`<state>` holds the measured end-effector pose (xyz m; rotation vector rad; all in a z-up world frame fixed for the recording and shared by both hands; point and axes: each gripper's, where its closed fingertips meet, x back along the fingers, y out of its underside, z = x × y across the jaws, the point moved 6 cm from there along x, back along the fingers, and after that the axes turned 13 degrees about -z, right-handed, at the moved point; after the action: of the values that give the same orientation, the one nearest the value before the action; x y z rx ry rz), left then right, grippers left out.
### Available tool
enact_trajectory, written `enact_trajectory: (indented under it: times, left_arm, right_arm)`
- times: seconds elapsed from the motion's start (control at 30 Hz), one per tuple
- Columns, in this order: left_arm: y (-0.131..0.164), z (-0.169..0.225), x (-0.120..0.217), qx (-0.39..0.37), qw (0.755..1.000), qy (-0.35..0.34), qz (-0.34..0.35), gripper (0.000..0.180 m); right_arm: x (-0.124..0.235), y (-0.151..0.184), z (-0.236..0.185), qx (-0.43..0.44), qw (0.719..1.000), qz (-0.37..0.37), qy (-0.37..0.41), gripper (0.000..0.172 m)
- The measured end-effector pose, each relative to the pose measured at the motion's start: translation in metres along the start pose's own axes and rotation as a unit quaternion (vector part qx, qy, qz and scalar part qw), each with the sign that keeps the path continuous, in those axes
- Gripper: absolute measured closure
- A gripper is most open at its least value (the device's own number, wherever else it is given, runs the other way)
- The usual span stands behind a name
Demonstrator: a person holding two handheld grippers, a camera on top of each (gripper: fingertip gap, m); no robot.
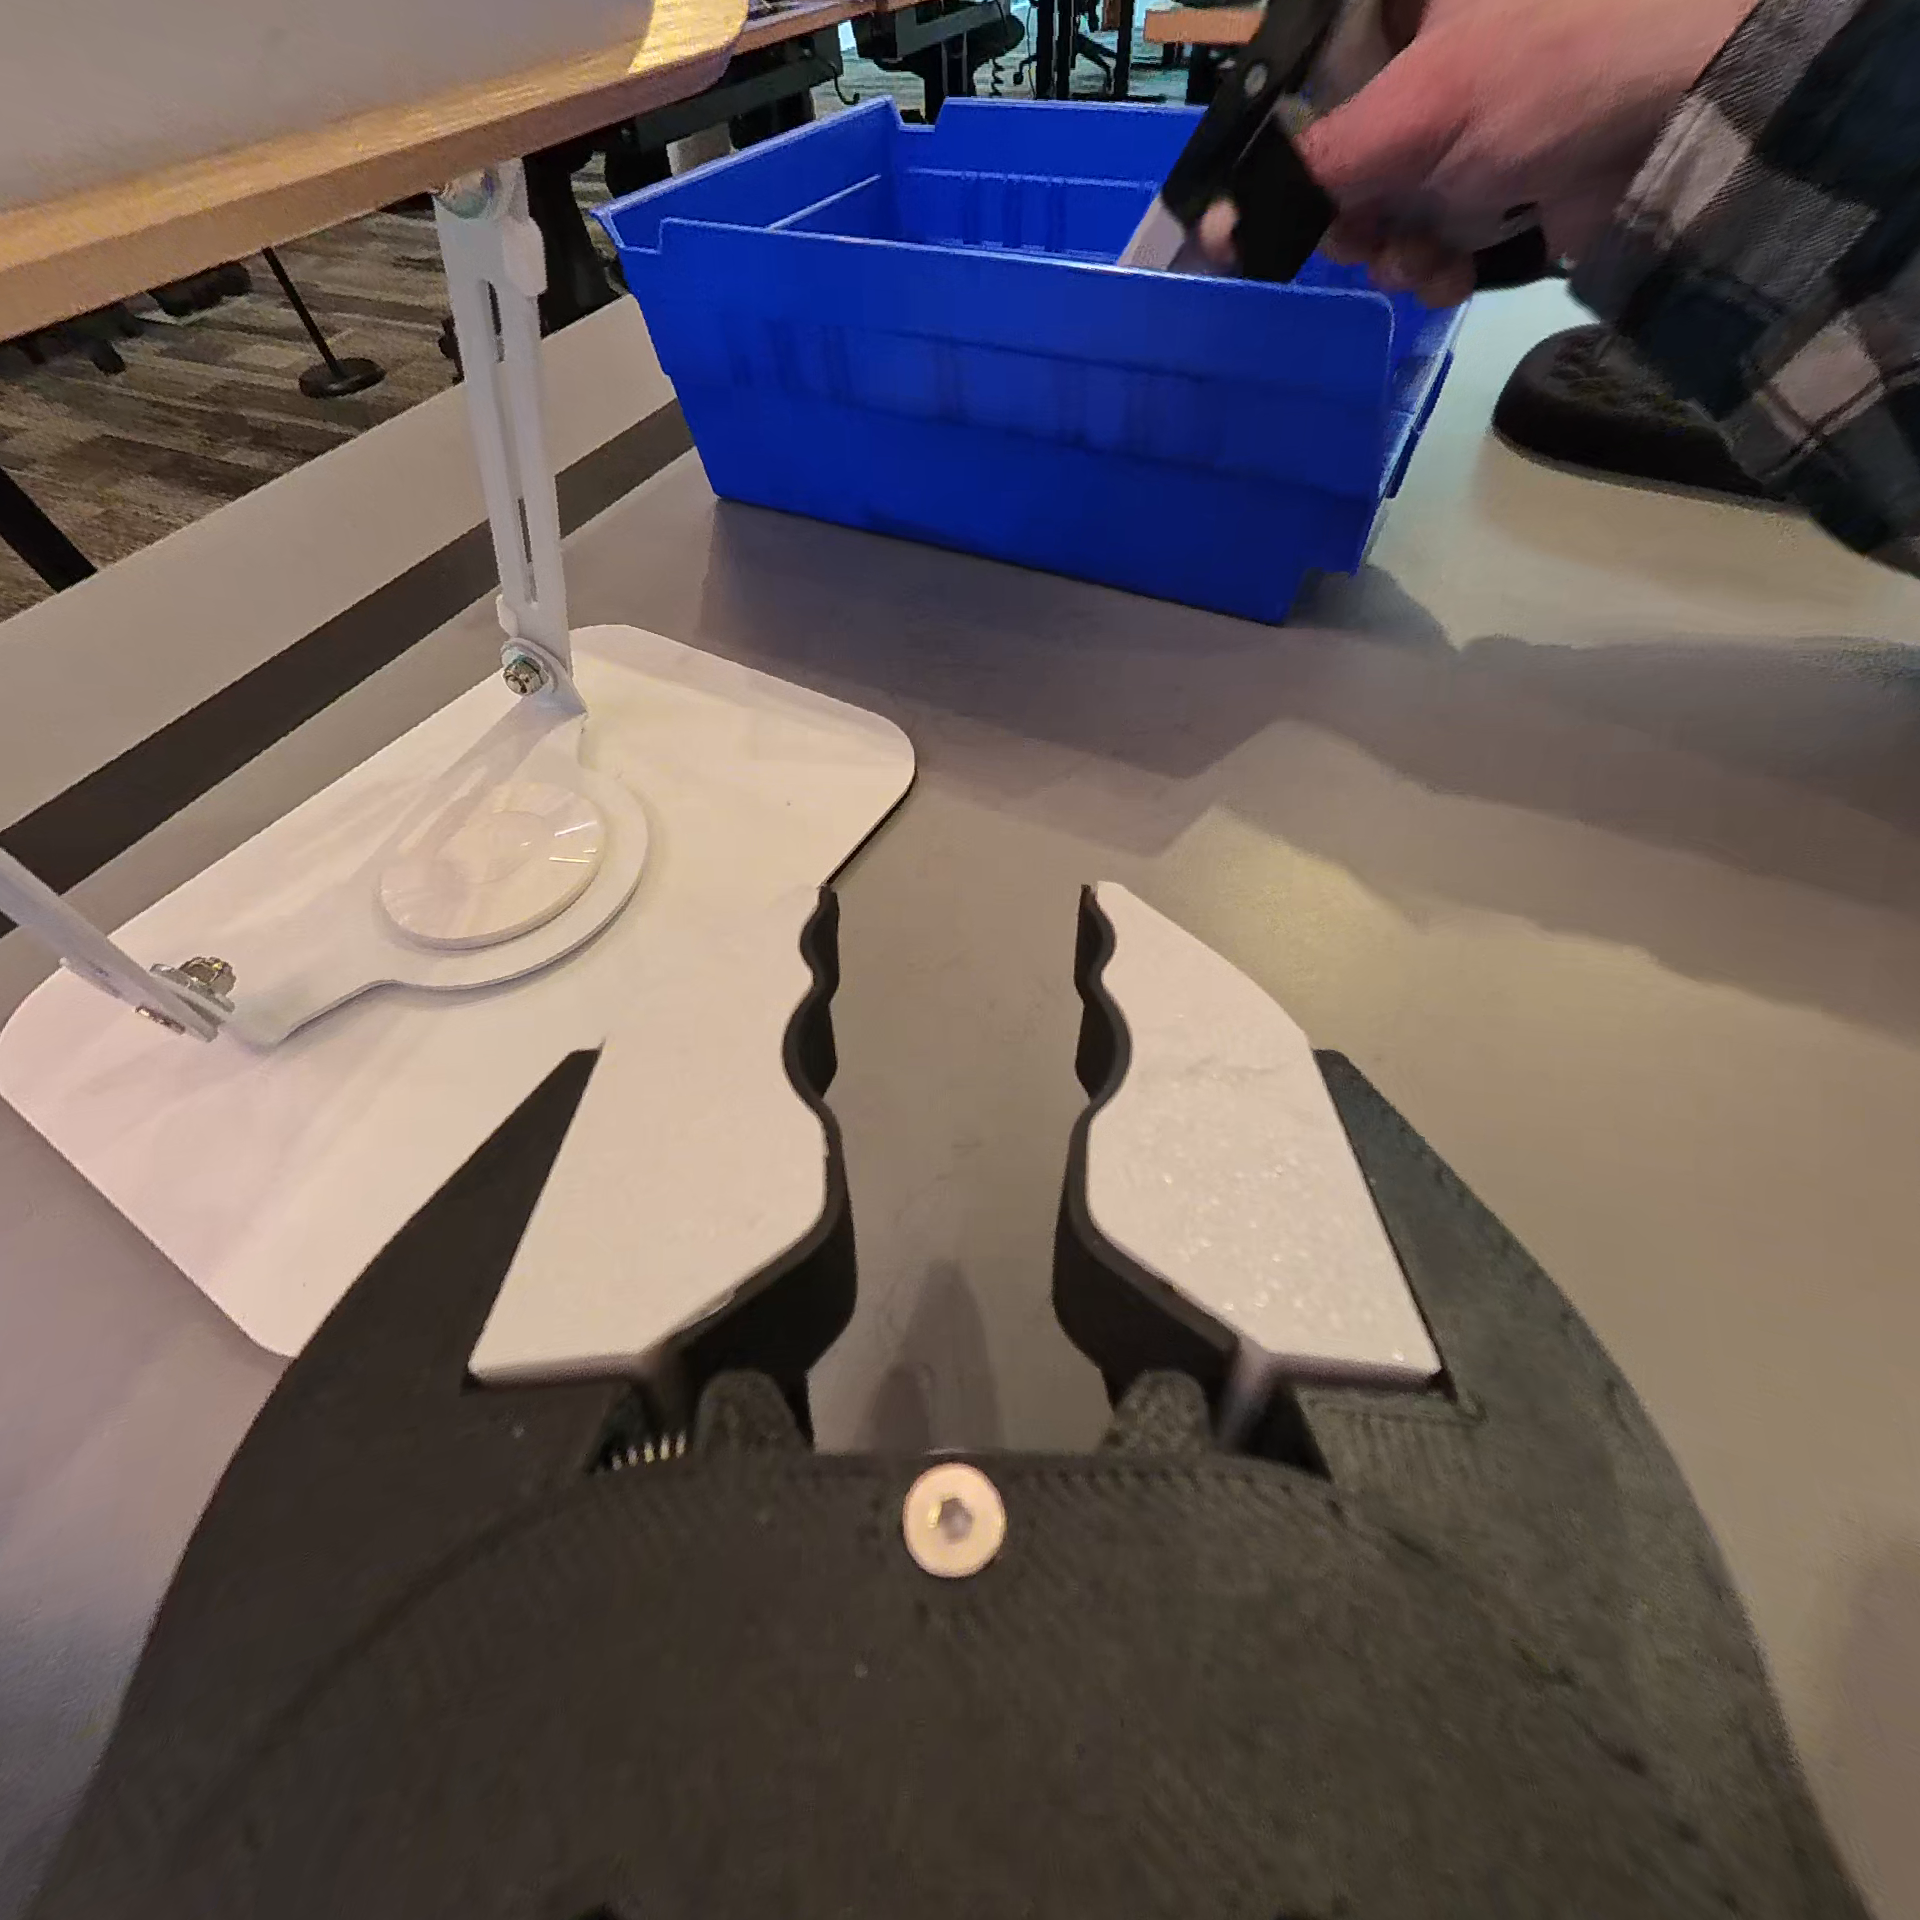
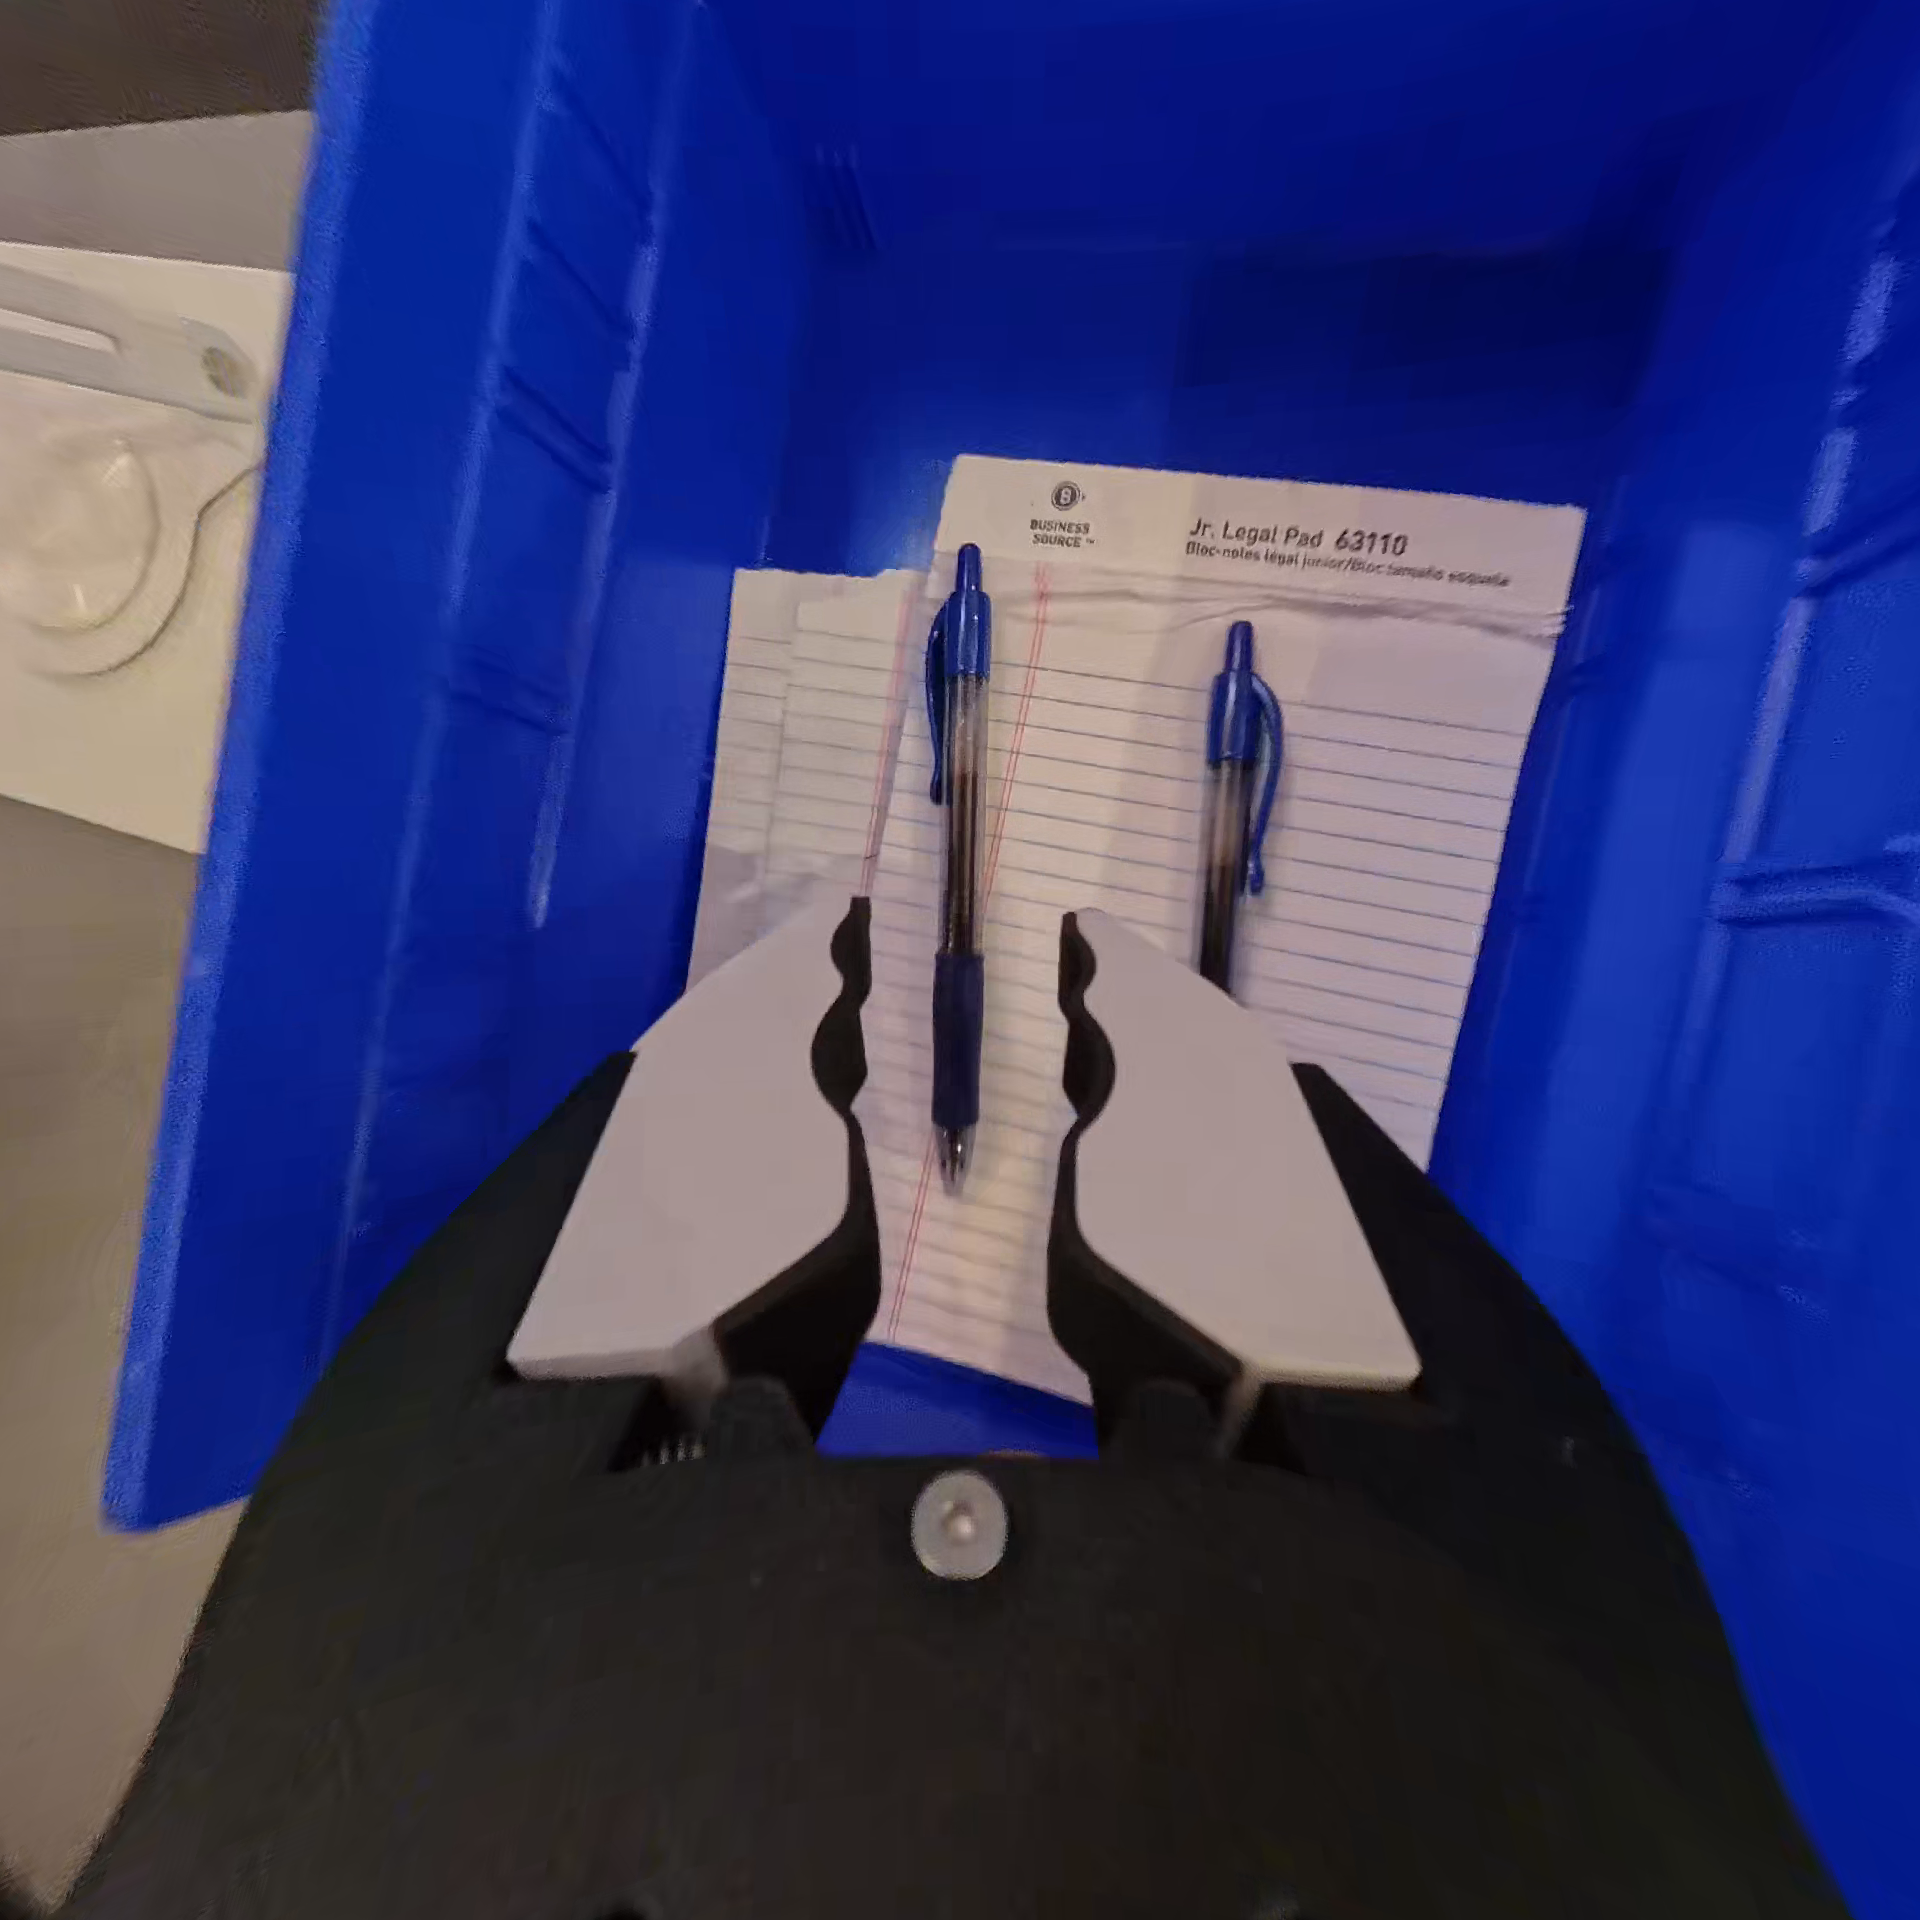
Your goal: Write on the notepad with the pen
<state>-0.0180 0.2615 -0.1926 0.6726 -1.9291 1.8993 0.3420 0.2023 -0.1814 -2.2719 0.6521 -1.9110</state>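
**Right gripper poised over a pen in the blue bin**

The right gripper (image 2: 958,920) hangs inside the blue bin (image 2: 436,727) with its fingers spread. A blue pen (image 2: 958,831) lies between them, with a clear gap to each pad, so nothing is pinched. The pen's long axis runs straight along the fingers: its tip points back toward the gripper and its clicker end points away. It lies on a lined notepad (image 2: 1143,883) flat on the bin floor, over the pad's red margin line. A second blue pen (image 2: 1236,790) lies parallel on the same pad, just right of the right finger, clicker end also away. Loose lined sheets (image 2: 769,727) stick out from under the pad's left side.

The left gripper (image 1: 956,899) is also spread, with only the bare grey table (image 1: 1351,935) between its fingers, beside a white stand base (image 1: 727,748).

Only the right wrist view shows the bin's contents. The left wrist view shows the bin (image 1: 1039,436) from outside, its wall hiding pad and pens, and a hand (image 1: 1455,125) in a plaid sleeve lowering the other gripper into it.
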Motion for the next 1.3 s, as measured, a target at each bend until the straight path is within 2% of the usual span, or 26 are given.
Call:
enact_trajectory:
  times: [0.07,0.23,0.33,0.4,0.47,0.6,0.8,0.93,1.03,1.13,1.2,1.27,1.3]
  left_arm:
    - [0.0,0.0,0.0,0.002,1.0,0.001,0.001,0.137]
    - [-0.001,0.002,-0.002,-0.002,1.0,0.003,-0.001,0.137]
    - [-0.001,0.003,-0.001,-0.004,1.0,0.001,-0.001,0.14]
    - [-0.001,0.003,-0.001,-0.006,1.0,0.001,-0.002,0.147]
    - [0.0,0.003,0.001,-0.006,1.0,0.001,-0.001,0.152]
    - [-0.001,0.002,0.004,-0.007,1.0,0.004,0.006,0.18]
    - [0.001,0.005,0.0,-0.017,1.0,0.007,-0.008,0.18]
    - [0.002,0.006,0.0,-0.022,1.0,-0.002,-0.012,0.178]
    - [0.004,0.006,0.003,-0.022,0.999,-0.01,-0.023,0.17]
    - [0.007,0.011,0.01,-0.013,0.999,-0.01,-0.033,0.161]
    - [0.011,0.017,0.015,-0.008,0.999,-0.009,-0.041,0.152]
    - [0.017,0.022,0.02,0.001,0.998,-0.028,-0.053,0.146]
    - [0.02,0.024,0.022,0.005,0.997,-0.036,-0.066,0.137]
  right_arm:
    - [0.017,0.002,-0.005,0.017,1.0,0.02,0.01,0.136]
    - [0.047,0.013,-0.019,0.056,0.997,0.05,0.017,0.146]
    - [0.061,0.021,-0.027,0.081,0.993,0.079,0.025,0.162]
    - [0.07,0.028,-0.032,0.101,0.989,0.096,0.04,0.172]
    - [0.08,0.035,-0.038,0.119,0.986,0.107,0.047,0.172]
    - [0.091,0.053,-0.072,0.166,0.976,0.142,0.017,0.172]
    - [0.061,0.092,-0.119,0.229,0.965,0.127,-0.003,0.172]
    - [0.051,0.107,-0.115,0.222,0.967,0.121,0.006,0.171]
    - [0.058,0.114,-0.103,0.196,0.971,0.138,-0.006,0.155]
    - [0.063,0.124,-0.099,0.188,0.971,0.145,-0.032,0.152]
    - [0.061,0.133,-0.105,0.199,0.969,0.137,-0.052,0.152]
    - [0.055,0.141,-0.117,0.219,0.966,0.12,-0.073,0.141]
    - [0.05,0.144,-0.127,0.235,0.961,0.115,-0.088,0.135]
